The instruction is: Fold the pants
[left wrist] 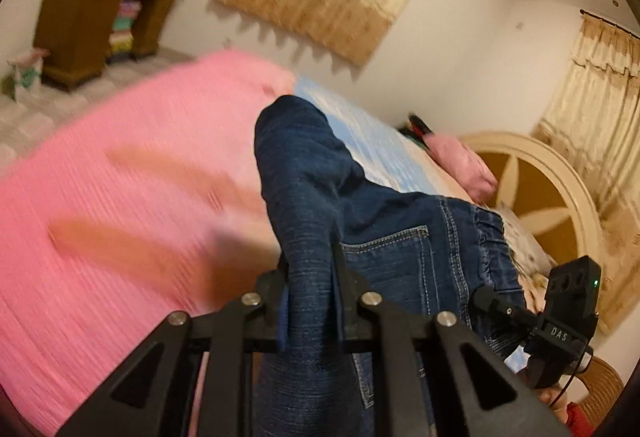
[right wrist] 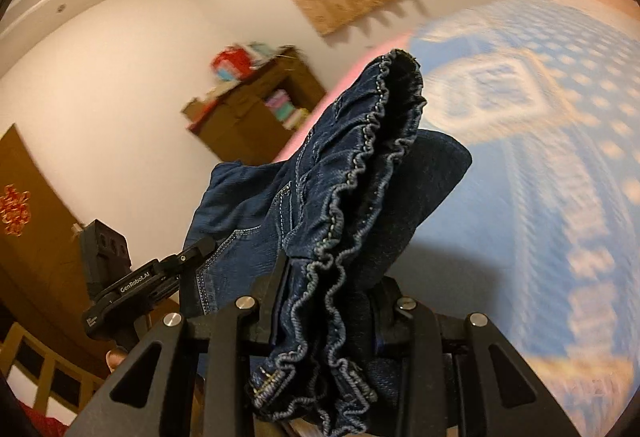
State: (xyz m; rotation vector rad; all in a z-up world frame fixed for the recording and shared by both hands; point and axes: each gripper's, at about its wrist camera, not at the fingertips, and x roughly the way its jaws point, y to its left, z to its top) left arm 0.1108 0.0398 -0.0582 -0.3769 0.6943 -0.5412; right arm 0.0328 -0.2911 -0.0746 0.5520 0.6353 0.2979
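L gripper (left wrist: 310,289) & R gripper (right wrist: 328,301) both clamped on jeans (left wrist: 384,221); cabinet (left wrist: 92,21) shelf holds folded stacks.

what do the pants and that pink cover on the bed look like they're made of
Pants: dark blue denim, going by the woven streaky grain, pale contrast stitching on the pocket, and a gathered, likely elastic waistband. Matte finish.

Pink cover: a soft matte textile with fine parallel ribbing, possibly a crinkled or knit weave; motion blur leaves the exact fabric open.
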